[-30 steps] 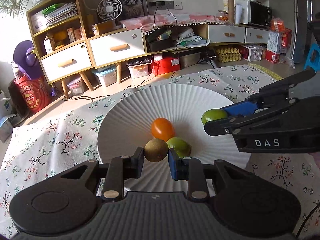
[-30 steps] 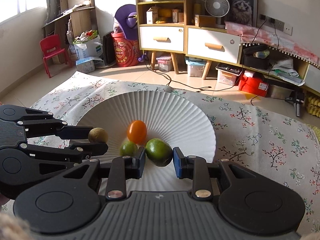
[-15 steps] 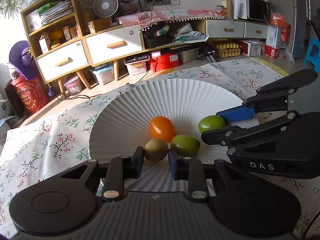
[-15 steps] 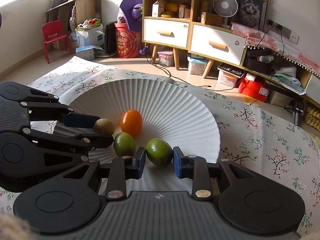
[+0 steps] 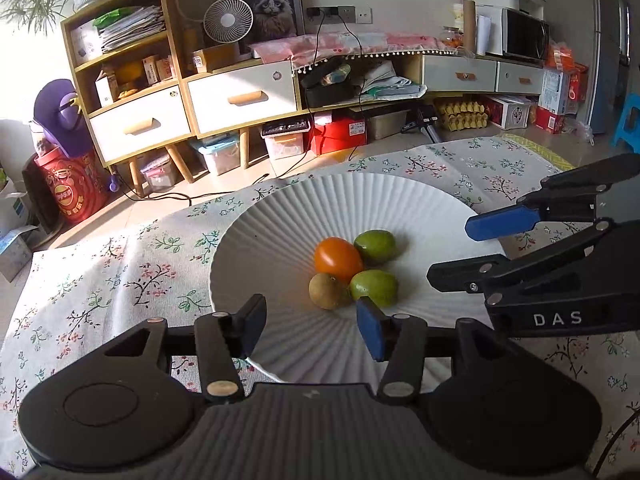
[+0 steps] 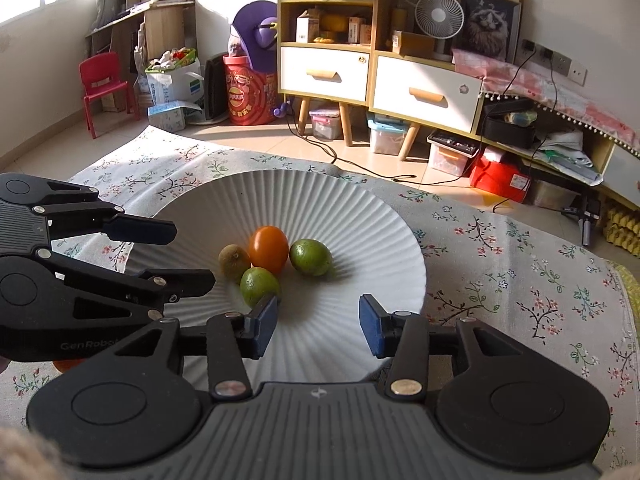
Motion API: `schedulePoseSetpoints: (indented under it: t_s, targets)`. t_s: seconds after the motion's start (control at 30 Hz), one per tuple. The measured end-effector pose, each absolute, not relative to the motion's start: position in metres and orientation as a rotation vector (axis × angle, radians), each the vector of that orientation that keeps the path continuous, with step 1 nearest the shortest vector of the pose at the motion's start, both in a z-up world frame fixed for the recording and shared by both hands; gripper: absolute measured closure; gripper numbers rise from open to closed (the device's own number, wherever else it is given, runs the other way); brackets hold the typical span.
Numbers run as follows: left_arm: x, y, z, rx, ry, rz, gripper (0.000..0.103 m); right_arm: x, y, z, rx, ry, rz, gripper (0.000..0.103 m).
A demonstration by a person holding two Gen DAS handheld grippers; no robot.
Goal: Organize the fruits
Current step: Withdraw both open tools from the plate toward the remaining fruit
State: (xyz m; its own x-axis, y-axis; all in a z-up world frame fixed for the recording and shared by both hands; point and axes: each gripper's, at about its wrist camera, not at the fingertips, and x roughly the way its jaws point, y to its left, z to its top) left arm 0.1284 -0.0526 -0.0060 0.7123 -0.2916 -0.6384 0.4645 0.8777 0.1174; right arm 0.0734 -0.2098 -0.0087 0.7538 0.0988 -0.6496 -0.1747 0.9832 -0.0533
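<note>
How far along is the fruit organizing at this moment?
Done: four fruits lie clustered on the white plate: orange fruit, brown fruit, two green fruits. In hand: nothing; left tool and right tool are opening, empty. Left: no loose fruit visible.

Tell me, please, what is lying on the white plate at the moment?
On the plate lie four fruits clustered together: an orange one, a brown one and two green ones. A tool finger covers the nearer green fruit's lower edge.
</note>
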Motion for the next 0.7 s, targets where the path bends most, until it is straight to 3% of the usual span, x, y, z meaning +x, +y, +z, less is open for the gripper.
schedulePoseSetpoints:
  t_s: [0.17,0.7]
  targets:
    - [0.115,-0.045,0.003,0.263,0.651,-0.422,0.035,0.064,-0.209,0.001,-0.104,0.694,0.136,0.051]
    - [0.071,-0.017,0.016,0.219,0.680,-0.434,0.014,0.025,-0.189,0.018,-0.071,0.696,0.157,0.028]
